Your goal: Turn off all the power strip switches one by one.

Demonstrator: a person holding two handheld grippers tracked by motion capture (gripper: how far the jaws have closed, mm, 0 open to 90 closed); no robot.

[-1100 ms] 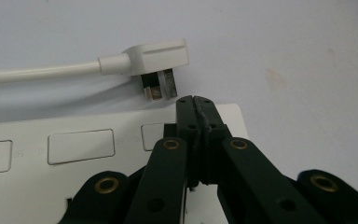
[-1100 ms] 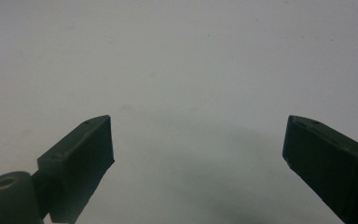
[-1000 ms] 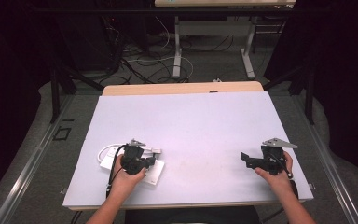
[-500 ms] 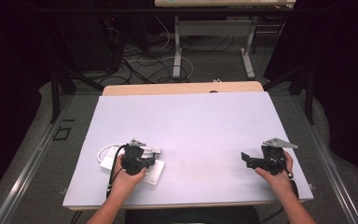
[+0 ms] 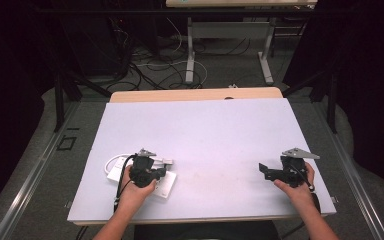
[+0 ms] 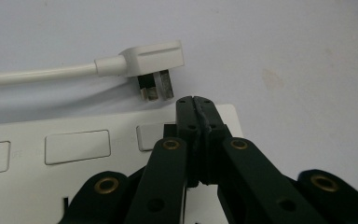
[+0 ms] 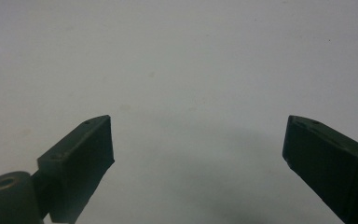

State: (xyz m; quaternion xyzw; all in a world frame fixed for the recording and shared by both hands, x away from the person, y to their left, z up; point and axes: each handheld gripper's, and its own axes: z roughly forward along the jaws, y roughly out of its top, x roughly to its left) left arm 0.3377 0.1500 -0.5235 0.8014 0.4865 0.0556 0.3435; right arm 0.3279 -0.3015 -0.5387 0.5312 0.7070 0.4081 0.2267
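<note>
A white power strip [image 6: 51, 158] lies flat on the white table sheet [image 5: 205, 135] at the front left, seen also under my left hand as a power strip [image 5: 164, 186]. Its white plug [image 6: 144, 60] with metal pins lies loose just beyond the strip's end, its cable [image 6: 32, 75] running off left. My left gripper [image 6: 196, 100] rests over the strip's end with its jaws pressed together and nothing between them. My right gripper [image 7: 198, 140] hovers over bare sheet at the front right, jaws wide apart and empty; the high view shows the right gripper [image 5: 266, 171].
A wooden table edge [image 5: 195, 94] shows behind the sheet. Beyond it are metal desk legs [image 5: 190, 55] and loose floor cables [image 5: 150, 70]. A coil of white cable [image 5: 114, 162] lies left of the power strip.
</note>
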